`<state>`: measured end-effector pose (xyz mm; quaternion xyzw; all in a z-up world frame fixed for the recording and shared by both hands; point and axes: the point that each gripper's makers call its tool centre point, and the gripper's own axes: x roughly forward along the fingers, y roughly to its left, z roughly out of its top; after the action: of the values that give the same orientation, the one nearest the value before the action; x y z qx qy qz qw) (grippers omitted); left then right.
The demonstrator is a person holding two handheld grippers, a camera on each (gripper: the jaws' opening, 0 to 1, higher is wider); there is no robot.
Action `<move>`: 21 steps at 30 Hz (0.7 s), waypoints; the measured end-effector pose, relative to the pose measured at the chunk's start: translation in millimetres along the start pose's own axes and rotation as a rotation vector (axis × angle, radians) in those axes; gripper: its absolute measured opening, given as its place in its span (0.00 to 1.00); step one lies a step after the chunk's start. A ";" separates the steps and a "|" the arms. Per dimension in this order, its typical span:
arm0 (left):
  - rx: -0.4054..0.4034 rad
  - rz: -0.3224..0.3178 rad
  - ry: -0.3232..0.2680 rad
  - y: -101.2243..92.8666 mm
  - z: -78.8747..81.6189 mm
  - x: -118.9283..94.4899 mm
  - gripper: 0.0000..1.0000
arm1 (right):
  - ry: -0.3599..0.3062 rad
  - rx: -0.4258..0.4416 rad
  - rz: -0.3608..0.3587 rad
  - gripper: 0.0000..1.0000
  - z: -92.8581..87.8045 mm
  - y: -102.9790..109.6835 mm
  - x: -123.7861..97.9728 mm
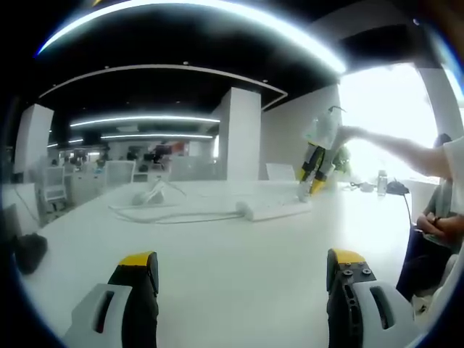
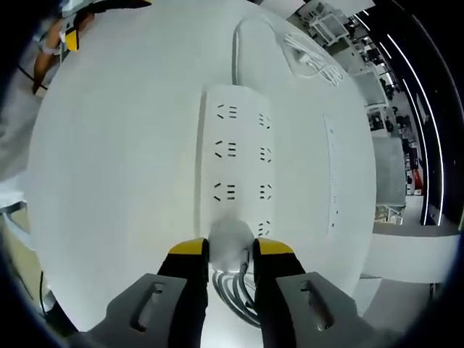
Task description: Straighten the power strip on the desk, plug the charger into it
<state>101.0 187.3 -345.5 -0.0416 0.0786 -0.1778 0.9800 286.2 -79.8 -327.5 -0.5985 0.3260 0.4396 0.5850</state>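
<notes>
White desk (image 1: 239,268): broad pale top, carrying everything the task concerns.
Power strip (image 2: 235,156): white, lying flat on the desk, rows of sockets facing up; in the left gripper view it lies far across the desk with its cable (image 1: 174,215) trailing away from it.
Charger (image 2: 230,243): white block standing at the near end of the power strip, its white cord looping back under the gripper.
Right gripper (image 2: 230,255): yellow-tipped jaws pinching the charger from both sides; in the left gripper view it points down at the strip's far end, held by a person's outstretched arm (image 1: 395,151).
Left gripper (image 1: 243,272): jaws spread wide above bare desk, well apart from the strip, nothing between them.
Spare cable (image 2: 312,58): white bundle beyond the strip.
</notes>
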 end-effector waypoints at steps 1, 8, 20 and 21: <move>0.000 -0.001 0.000 -0.6 0.1 0.7 0.99 | 0.000 0.000 0.007 0.21 0.3 -0.1 0.5; -0.001 -0.013 0.007 -6.1 -3.3 8.0 0.99 | -0.026 0.044 0.065 0.21 -2.3 0.4 3.1; 0.001 -0.011 0.016 -4.1 -5.0 14.4 0.99 | -0.025 0.088 0.150 0.22 -1.5 -0.4 13.4; 0.000 -0.010 0.014 -3.6 -4.3 14.2 0.99 | -0.013 0.089 0.160 0.22 -1.1 -0.3 14.0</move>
<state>112.1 178.7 -351.3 -0.0406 0.0851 -0.1829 0.9786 292.3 -79.1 -340.2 -0.5410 0.3884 0.4738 0.5761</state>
